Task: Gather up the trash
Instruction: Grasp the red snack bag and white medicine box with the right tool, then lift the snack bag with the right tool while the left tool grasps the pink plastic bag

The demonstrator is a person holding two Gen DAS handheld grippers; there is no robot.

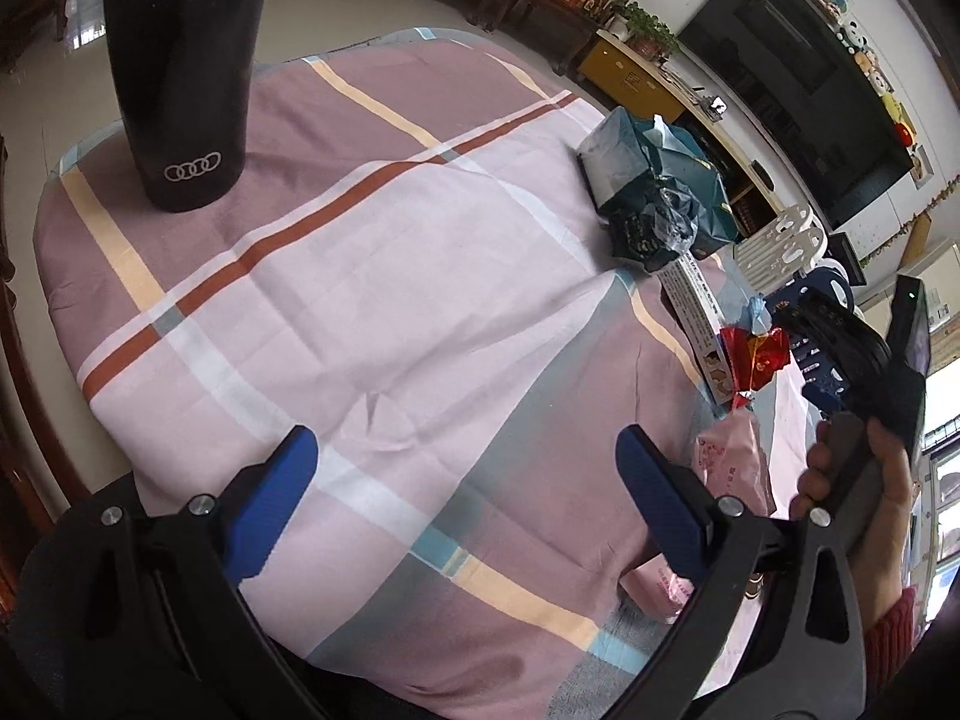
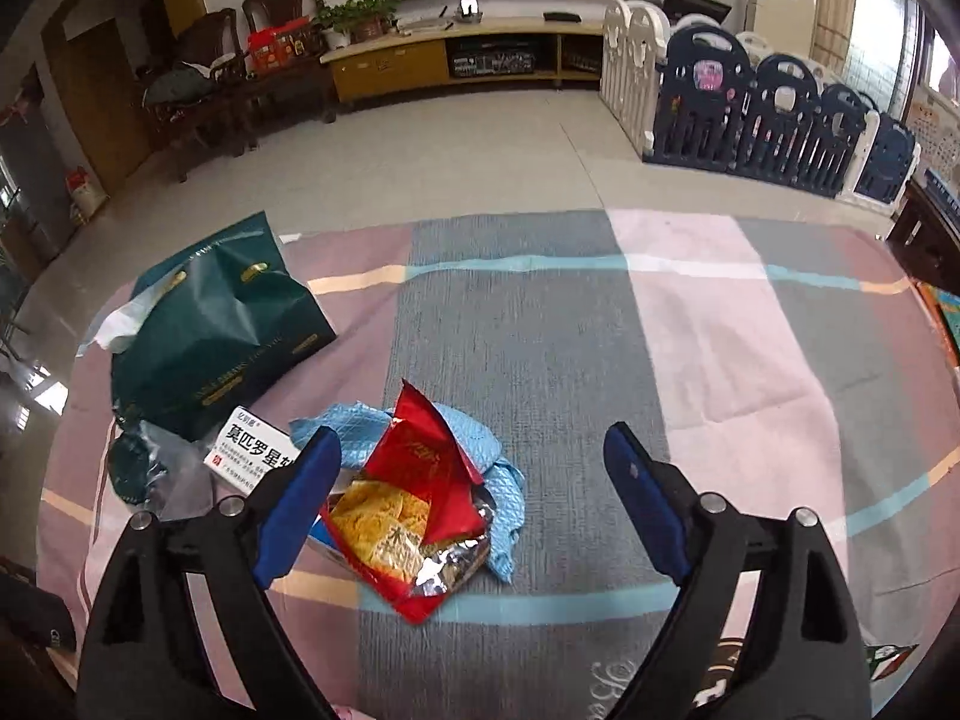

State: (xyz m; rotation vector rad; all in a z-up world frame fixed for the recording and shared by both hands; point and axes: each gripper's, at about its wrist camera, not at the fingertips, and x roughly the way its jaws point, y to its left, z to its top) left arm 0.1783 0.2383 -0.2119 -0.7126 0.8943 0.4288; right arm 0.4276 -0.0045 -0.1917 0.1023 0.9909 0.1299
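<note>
- Right gripper (image 2: 468, 480) hangs wide open and empty above the red snack wrapper (image 2: 420, 504).
- Wrapper lies on a blue cloth (image 2: 492, 462), near the green bag (image 2: 210, 330).
- Left gripper (image 1: 468, 498) idles open, holding nothing.
- Next, likely: drop lower, straddle the wrapper, pinch it.

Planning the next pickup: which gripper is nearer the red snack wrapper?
Right. The right gripper hovers open just above the red snack wrapper; the left gripper sits over bare cloth well aside.
</note>
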